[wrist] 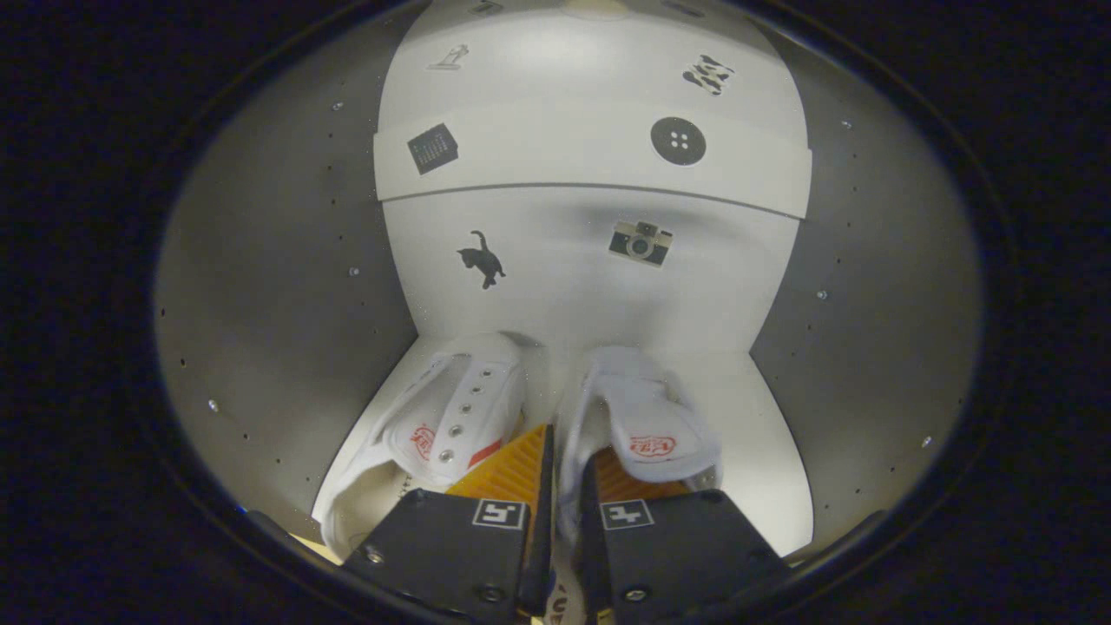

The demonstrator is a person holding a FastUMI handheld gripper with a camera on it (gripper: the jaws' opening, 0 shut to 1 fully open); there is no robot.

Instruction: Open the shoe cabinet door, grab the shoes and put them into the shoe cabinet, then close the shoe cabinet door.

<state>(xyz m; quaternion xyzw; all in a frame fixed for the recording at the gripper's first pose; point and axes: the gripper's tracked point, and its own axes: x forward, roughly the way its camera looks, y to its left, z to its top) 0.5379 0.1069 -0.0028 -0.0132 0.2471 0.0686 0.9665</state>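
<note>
Two white canvas shoes with red logos stand side by side on the white floor (746, 434) inside the shoe cabinet, toes toward its back panel. The left shoe (460, 408) has metal eyelets; the right shoe (642, 417) shows its tongue. My gripper (568, 460) reaches in from the front, with its fingers nearly together. They pinch the adjoining inner walls of both shoes between them. The heels are hidden behind the gripper body.
Grey side walls (286, 286) (868, 286) with small peg holes close in on both sides. A white shelf (564, 156) crosses the cabinet above the shoes. The back panel (564, 278) carries cat and camera stickers.
</note>
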